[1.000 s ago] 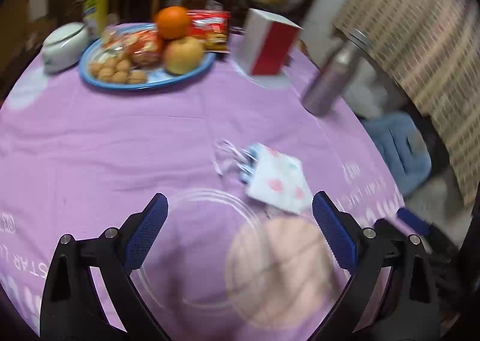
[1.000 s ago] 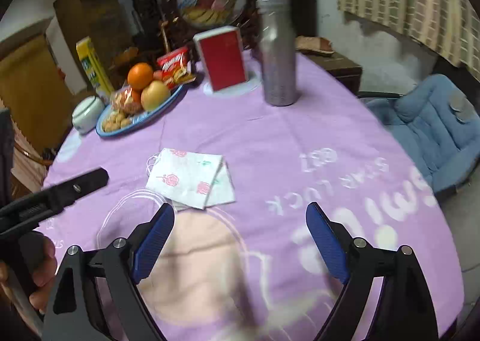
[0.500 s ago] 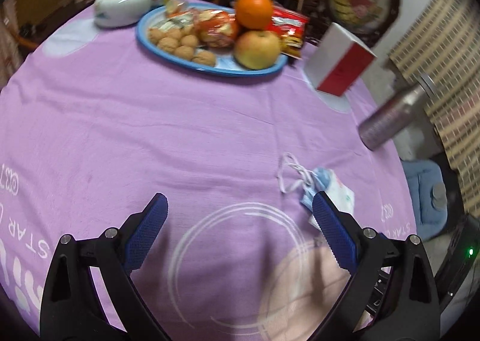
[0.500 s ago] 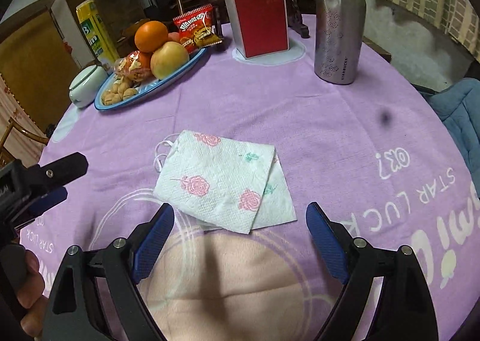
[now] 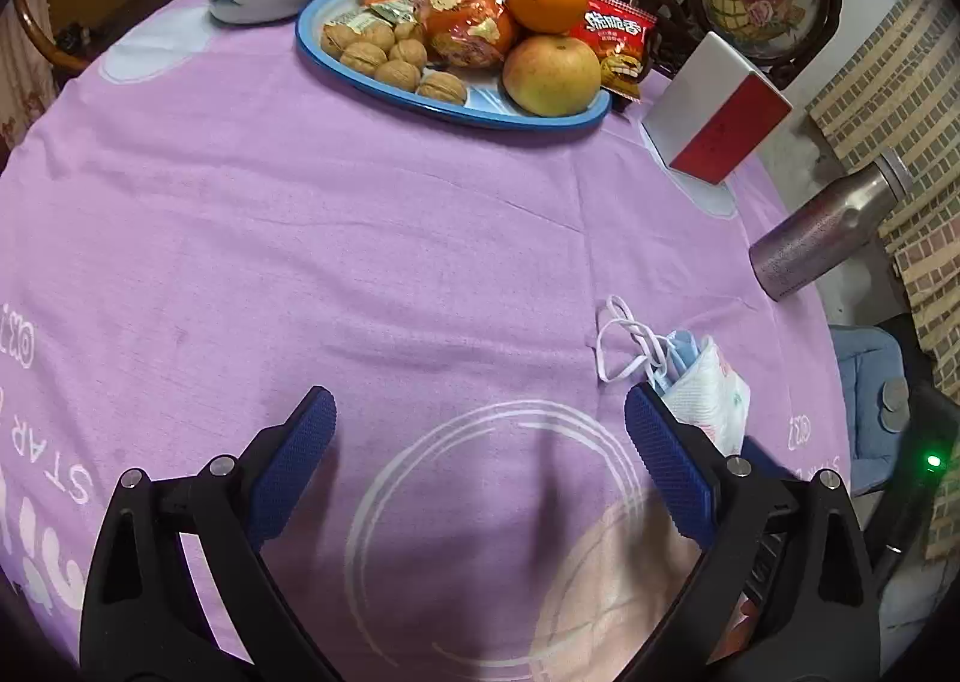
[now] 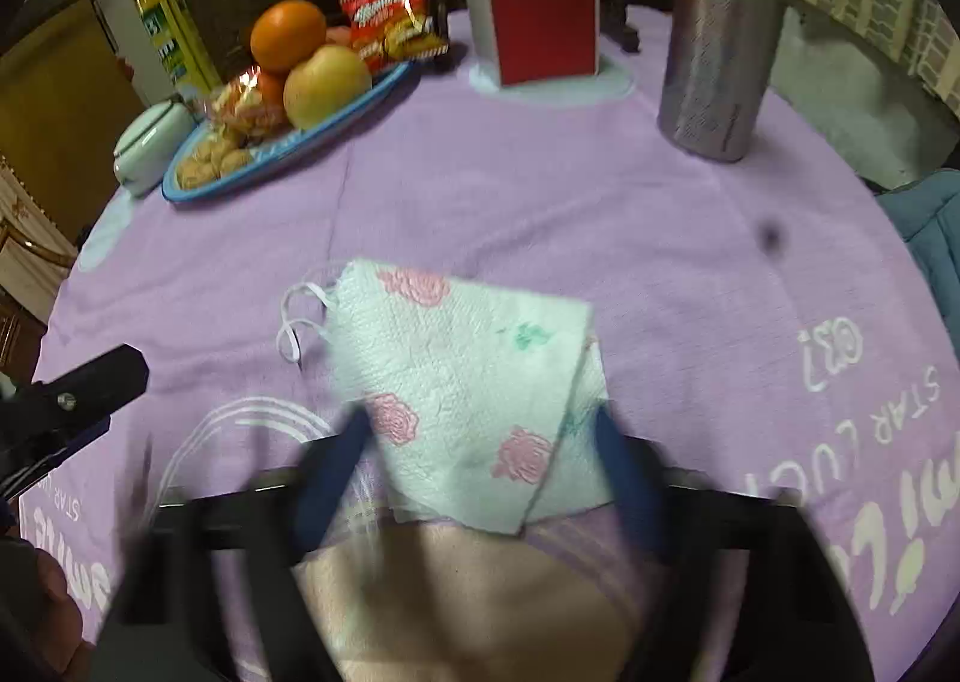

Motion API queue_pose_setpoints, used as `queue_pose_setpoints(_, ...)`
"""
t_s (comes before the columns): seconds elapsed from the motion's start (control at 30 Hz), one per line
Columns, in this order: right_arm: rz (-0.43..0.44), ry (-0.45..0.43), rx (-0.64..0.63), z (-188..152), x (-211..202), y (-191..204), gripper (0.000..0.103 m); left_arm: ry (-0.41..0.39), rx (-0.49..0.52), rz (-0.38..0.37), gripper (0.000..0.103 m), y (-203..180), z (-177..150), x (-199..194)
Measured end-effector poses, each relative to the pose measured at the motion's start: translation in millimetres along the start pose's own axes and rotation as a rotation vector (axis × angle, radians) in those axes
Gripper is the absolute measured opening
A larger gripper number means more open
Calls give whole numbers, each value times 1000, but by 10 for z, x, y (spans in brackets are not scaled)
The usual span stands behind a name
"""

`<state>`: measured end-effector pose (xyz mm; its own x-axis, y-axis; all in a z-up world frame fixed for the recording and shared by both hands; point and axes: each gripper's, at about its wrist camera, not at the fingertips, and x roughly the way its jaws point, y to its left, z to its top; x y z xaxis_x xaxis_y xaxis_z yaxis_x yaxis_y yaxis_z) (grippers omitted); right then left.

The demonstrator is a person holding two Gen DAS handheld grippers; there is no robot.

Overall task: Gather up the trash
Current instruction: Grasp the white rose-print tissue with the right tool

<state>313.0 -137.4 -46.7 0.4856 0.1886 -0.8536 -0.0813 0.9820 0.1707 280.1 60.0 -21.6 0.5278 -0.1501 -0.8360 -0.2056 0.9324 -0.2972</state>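
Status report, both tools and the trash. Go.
Right tool closing around flowered napkin, pads blurred, grip unconfirmed. Left tool open, empty, over the tablecloth. Face mask under the napkin. Nothing in the way.

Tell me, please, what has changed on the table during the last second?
The right tongs came down over the flowered napkin and are closing, its near edge between their blurred pads. The left tongs swung away from it and stay open over bare cloth. The fruit plate, red box and steel bottle stayed put.

The right gripper tilts steeply down, its blurred jaws closing. At its nine o'clock the left gripper tilts down, jaws wide apart.
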Motion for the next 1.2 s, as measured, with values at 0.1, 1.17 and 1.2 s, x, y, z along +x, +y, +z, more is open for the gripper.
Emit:
queue_pose_setpoints(0.1,20,-17,20,-48,-55,-21,23,22,11,-11,94,-33,-16,41)
queue_pose_setpoints(1.17,75,-68,-15,-1311,-984,-489,55,119,360,-86,94,-807,-665,-55)
queue_pose_setpoints(1.2,63,-47,-22,-1325,-930,-459,35,125,354,-82,94,-798,-661,-30)
